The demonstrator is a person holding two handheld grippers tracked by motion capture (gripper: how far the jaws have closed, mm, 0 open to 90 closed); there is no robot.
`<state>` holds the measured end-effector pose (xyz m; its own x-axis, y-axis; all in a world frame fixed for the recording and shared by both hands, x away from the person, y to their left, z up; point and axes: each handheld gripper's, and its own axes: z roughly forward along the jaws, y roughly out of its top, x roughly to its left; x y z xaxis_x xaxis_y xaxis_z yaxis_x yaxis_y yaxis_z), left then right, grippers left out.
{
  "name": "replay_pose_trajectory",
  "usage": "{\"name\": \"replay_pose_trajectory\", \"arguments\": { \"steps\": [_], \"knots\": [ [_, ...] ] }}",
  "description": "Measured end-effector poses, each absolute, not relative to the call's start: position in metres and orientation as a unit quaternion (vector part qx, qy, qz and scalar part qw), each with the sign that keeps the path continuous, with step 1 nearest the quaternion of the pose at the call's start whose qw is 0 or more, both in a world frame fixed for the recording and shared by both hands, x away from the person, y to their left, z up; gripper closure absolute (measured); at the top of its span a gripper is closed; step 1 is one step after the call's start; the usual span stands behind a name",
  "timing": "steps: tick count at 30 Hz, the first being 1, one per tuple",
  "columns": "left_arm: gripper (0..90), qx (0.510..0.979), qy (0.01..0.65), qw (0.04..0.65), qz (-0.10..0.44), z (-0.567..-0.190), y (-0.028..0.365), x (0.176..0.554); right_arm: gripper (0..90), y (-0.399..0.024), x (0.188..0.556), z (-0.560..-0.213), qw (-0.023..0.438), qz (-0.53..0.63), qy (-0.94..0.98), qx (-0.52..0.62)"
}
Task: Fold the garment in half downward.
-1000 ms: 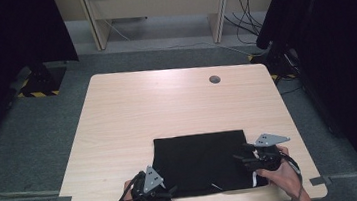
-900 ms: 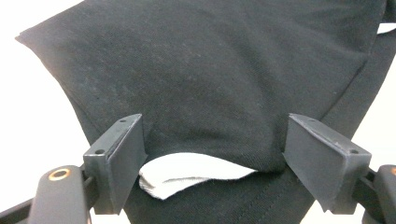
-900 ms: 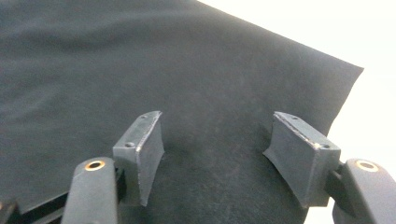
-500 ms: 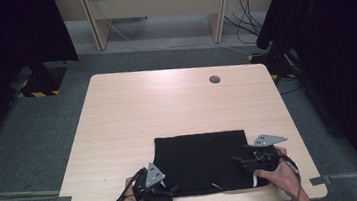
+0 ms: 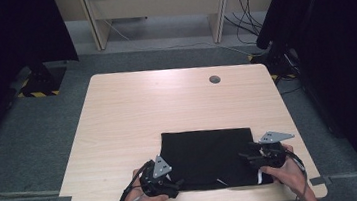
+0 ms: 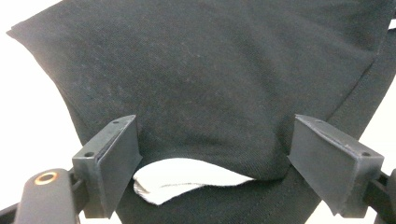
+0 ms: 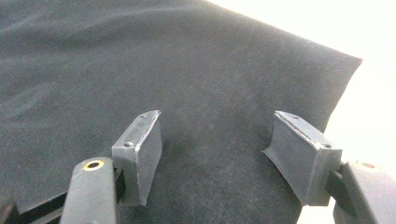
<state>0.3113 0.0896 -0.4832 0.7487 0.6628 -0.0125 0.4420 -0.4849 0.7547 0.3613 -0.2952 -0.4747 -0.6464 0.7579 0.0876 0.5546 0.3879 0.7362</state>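
High view above table [image 5: 117, 112] facing forward-down, both gripper views close over shared black cloth [image 5: 207, 153]

The cloth [image 5: 210, 157] lies on the table [image 5: 167, 106] at its near edge, right of centre.

One black cloth [image 5: 207, 157], one white label [image 6: 187, 179], one table [image 5: 167, 106], two grippers: left gripper [image 5: 168, 184], right gripper [image 5: 253, 158].

Left gripper [image 5: 174, 184] slid slightly along black cloth's [image 5: 207, 155] near-left corner, jaws just been opening wider with cloth fold between them, pads not pressing.
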Motion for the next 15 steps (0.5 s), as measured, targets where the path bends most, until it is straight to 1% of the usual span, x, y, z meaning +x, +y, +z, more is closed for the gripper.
{"name": "replay_pose_trajectory", "arguments": {
  "steps": [15],
  "knots": [
    [14.1, 0.853, 0.317, 0.392, 0.135, -0.483, 0.073, 0.321, 34.9, -0.312, 0.367, -0.475, 0.137, 0.384, 0.818, 0.406]
  ]
}}
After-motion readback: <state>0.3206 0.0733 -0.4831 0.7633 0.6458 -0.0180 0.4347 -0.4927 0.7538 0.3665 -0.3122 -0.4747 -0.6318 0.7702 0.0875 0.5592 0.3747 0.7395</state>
